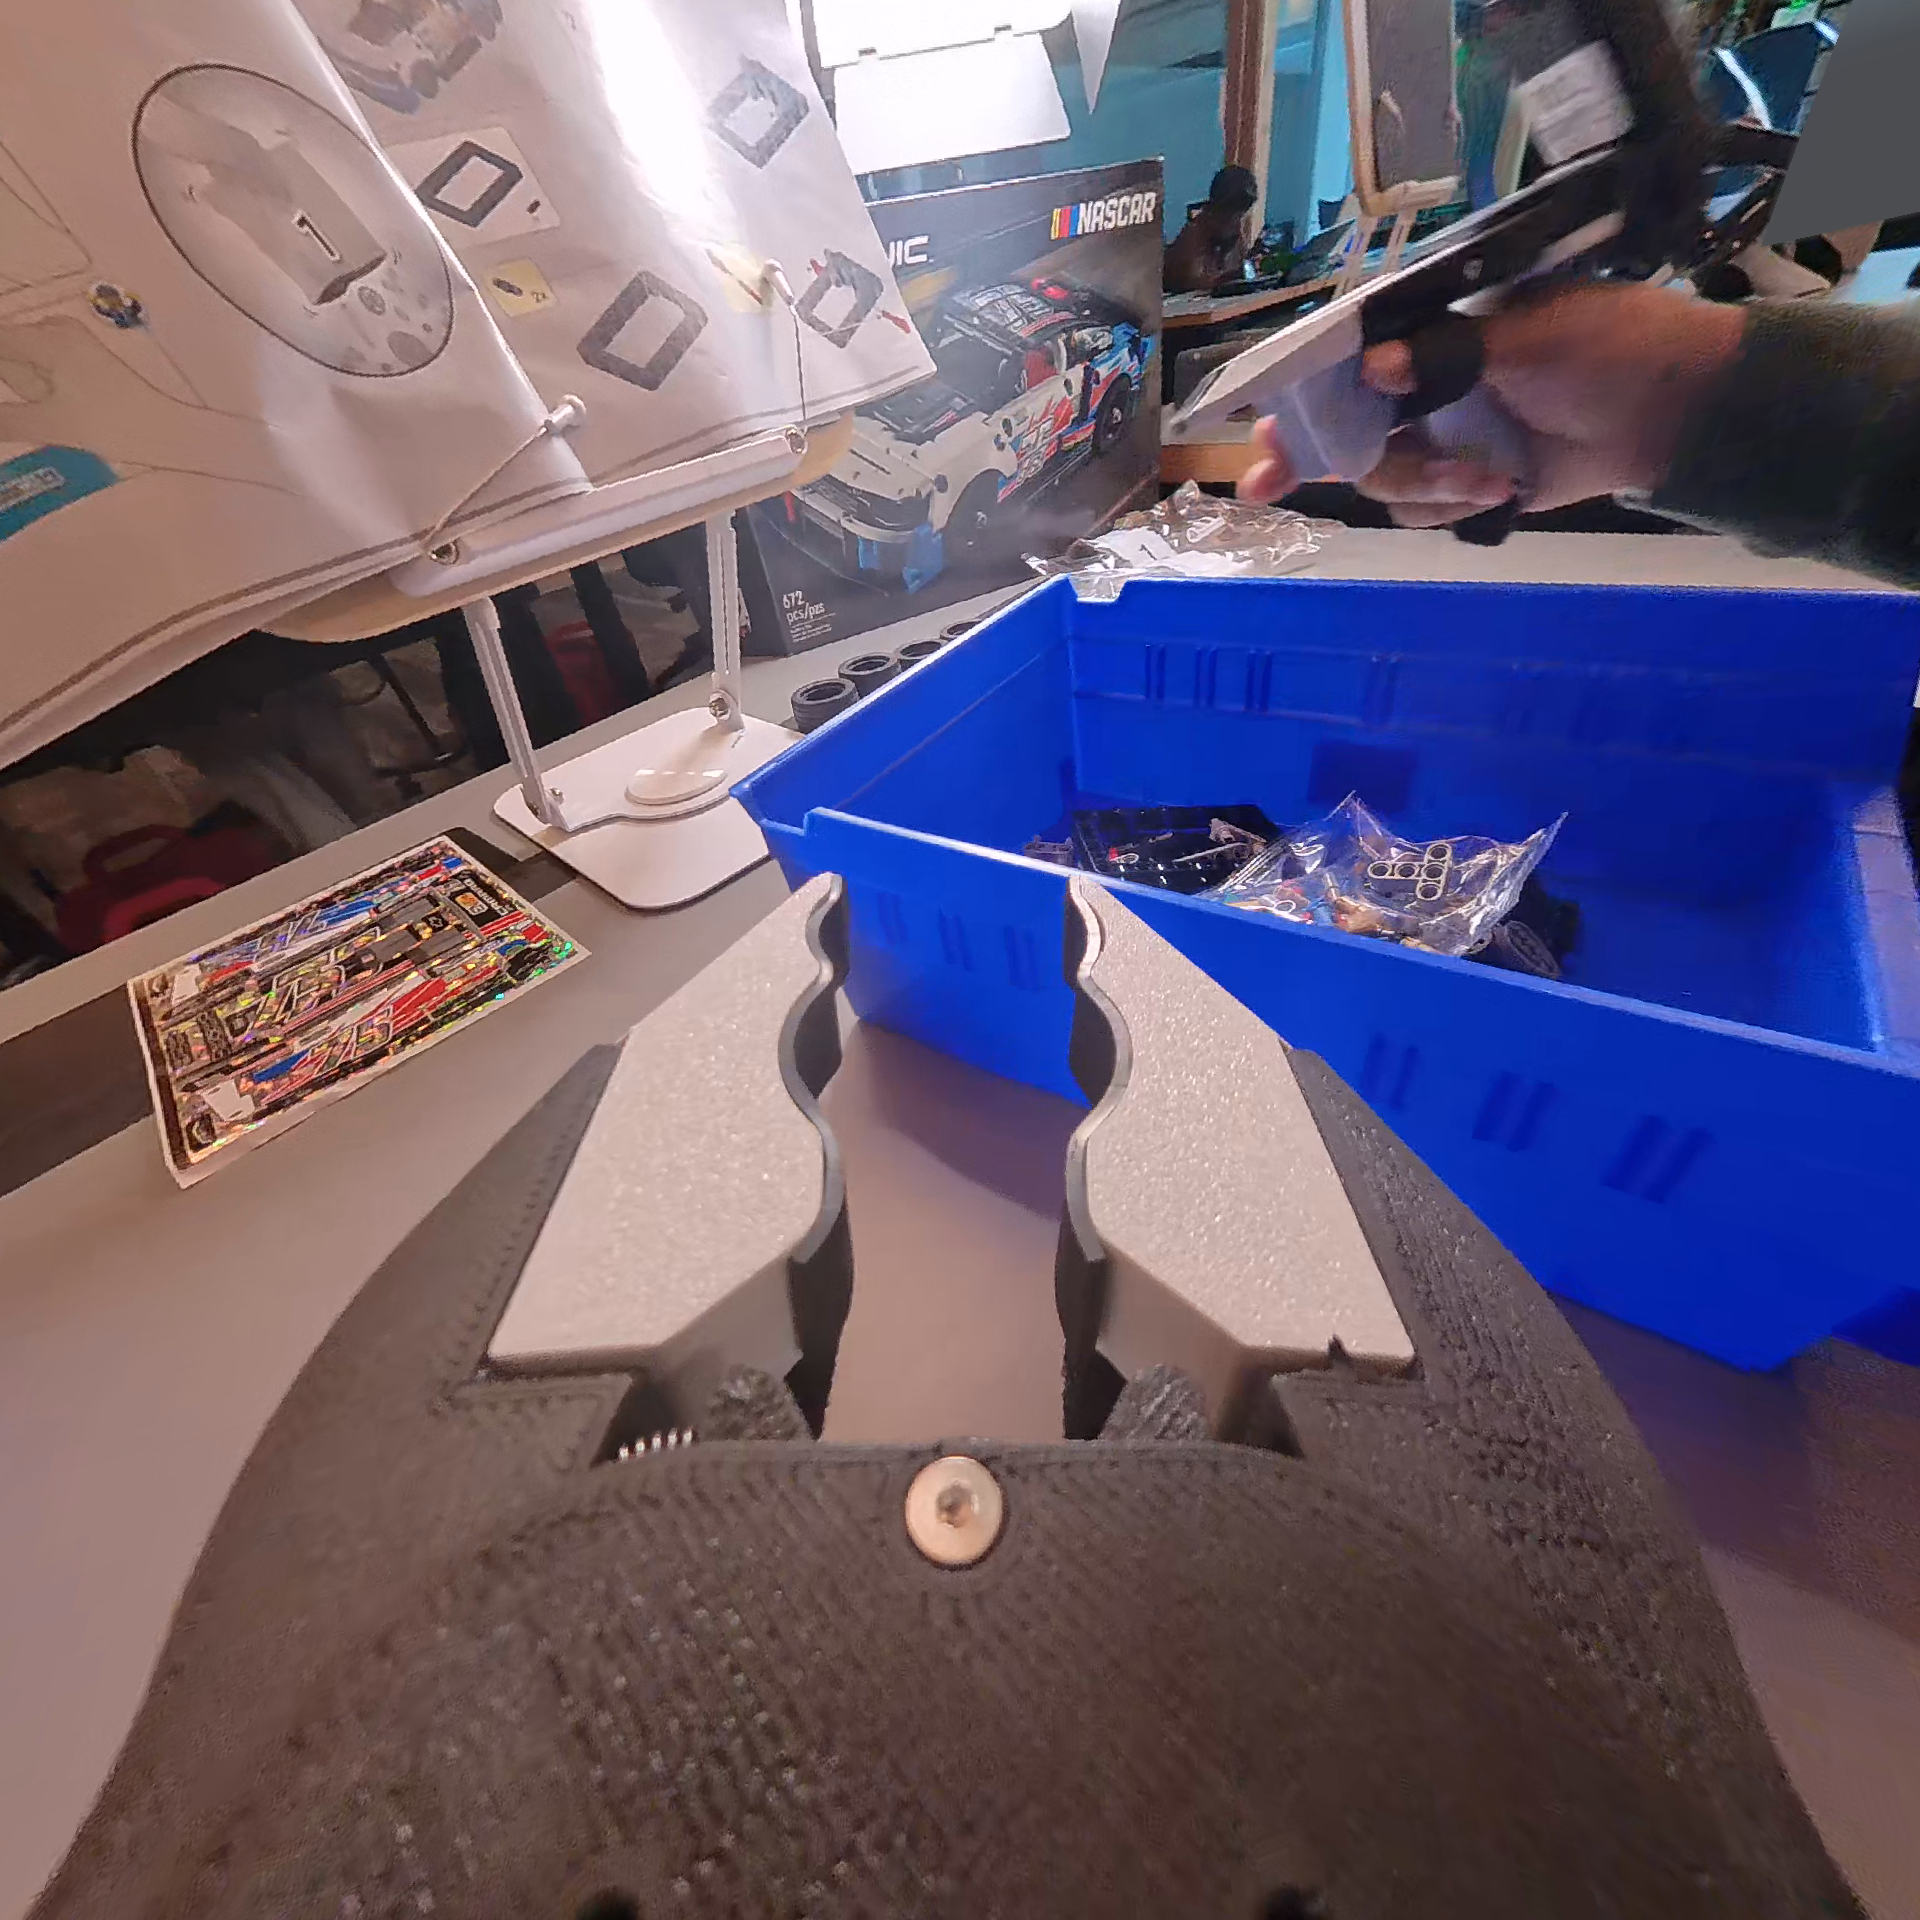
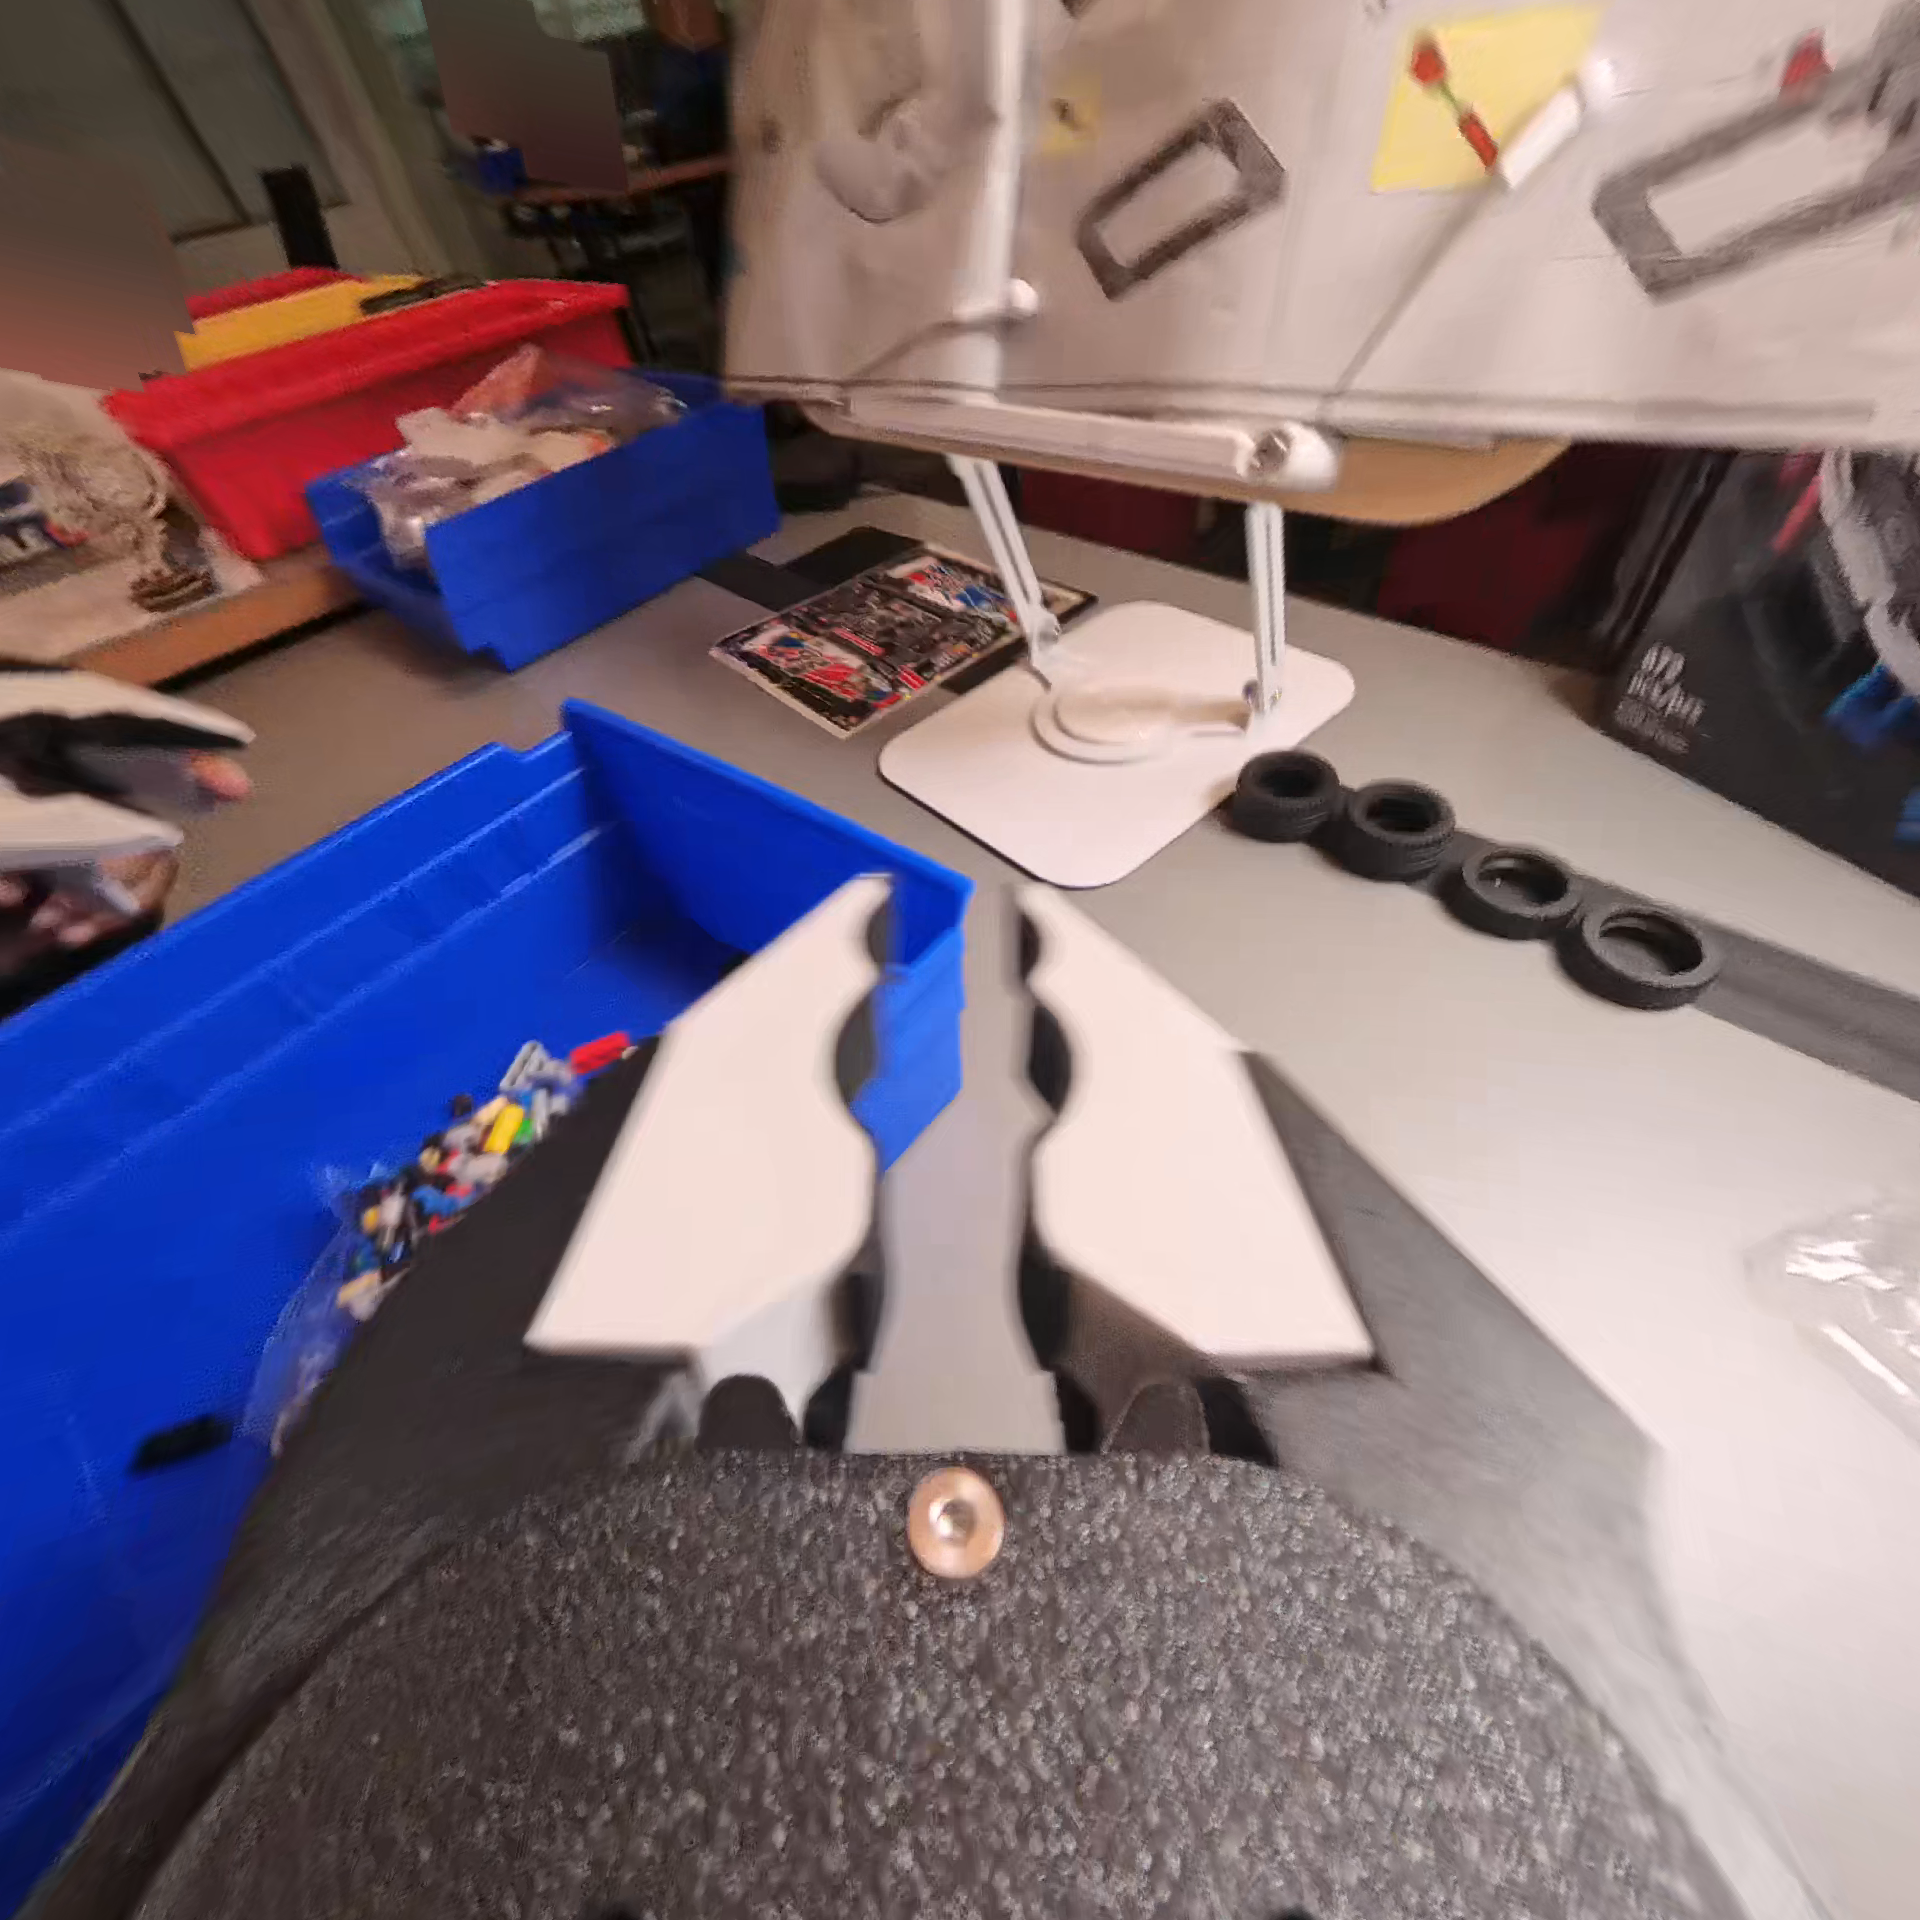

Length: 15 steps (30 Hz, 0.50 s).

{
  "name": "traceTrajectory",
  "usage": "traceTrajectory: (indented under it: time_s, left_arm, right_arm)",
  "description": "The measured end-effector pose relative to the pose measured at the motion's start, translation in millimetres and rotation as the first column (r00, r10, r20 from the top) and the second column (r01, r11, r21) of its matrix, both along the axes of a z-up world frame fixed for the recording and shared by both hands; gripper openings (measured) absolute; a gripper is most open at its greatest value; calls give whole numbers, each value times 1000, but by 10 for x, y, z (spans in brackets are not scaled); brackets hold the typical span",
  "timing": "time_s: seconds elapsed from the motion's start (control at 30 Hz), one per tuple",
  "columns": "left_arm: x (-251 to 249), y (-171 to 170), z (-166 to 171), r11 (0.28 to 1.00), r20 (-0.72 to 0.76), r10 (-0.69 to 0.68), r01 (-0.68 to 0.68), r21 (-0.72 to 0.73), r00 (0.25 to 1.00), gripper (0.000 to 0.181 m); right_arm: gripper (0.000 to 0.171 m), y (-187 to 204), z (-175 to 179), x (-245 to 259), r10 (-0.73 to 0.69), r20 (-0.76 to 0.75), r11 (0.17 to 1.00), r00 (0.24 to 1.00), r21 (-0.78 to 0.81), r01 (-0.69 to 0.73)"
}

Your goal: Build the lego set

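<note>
My left gripper (image 1: pixel 956 904) is open and empty, low over the grey table, its tips at the near corner of a blue bin (image 1: pixel 1455 1143). In the bin lie a clear bag of small lego pieces (image 1: pixel 1392 883) and a black part (image 1: pixel 1164 842). My right gripper (image 2: pixel 951 894) is open with a narrow gap and empty, held above the bin's (image 2: pixel 312 935) far corner, with the bag (image 2: pixel 447 1153) below to its left. In the left wrist view a hand holds the right gripper (image 1: pixel 1195 410) high over the bin's far side. The open instruction booklet (image 1: pixel 416 260) hangs on a stand.
The white stand base (image 2: pixel 1122 748), a shiny sticker sheet (image 1: pixel 343 997) and a row of black tyres (image 2: pixel 1397 821) lie beyond the bin. The set's box (image 1: pixel 997 416) stands at the back. A clear bag (image 2: pixel 1849 1299) lies right. Another blue bin (image 2: pixel 582 530) and a red bin (image 2: pixel 312 416) sit far left.
</note>
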<state>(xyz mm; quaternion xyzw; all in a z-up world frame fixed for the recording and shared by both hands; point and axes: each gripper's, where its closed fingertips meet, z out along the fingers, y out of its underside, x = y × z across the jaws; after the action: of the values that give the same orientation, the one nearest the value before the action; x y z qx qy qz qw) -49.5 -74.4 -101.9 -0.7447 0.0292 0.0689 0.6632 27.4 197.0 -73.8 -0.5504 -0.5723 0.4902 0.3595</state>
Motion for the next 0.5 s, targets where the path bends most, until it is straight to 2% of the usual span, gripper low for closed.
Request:
traceTrajectory:
  time_s: [0.03, 0.2, 0.3, 0.33, 0.43, 0.5]
  left_arm:
    - [21, 0, 11, 1000, -7, -5, 5, 2, 1000, 39]
    - [131, -34, 154, 998, -40, -41, 43, 36, 998, 40]
    - [266, -99, 321, 995, -17, -85, 86, 50, 996, 41]
    - [344, -122, 349, 993, 0, -111, 111, 36, 994, 41]
    - [668, -203, 363, 979, 35, -202, 203, -22, 979, 41]
    - [873, -239, 336, 967, 6, -244, 244, -74, 970, 42]
  right_arm:
    - [0, -134, 79, 149, 15, -58, 998, 998, 64, -11]
    - [0, -673, 95, 742, 34, -111, 987, 993, 162, -16]
    - [46, -933, 94, 1072, 43, -110, 984, 993, 179, -22]
    - [52, -1037, 65, 1190, 64, -83, 983, 994, 176, -49]
    - [43, -1411, 77, 1547, 160, -82, 975, 984, 165, -145]
    - [36, -1638, 87, 1692, 224, -61, 954, 973, 220, -206]
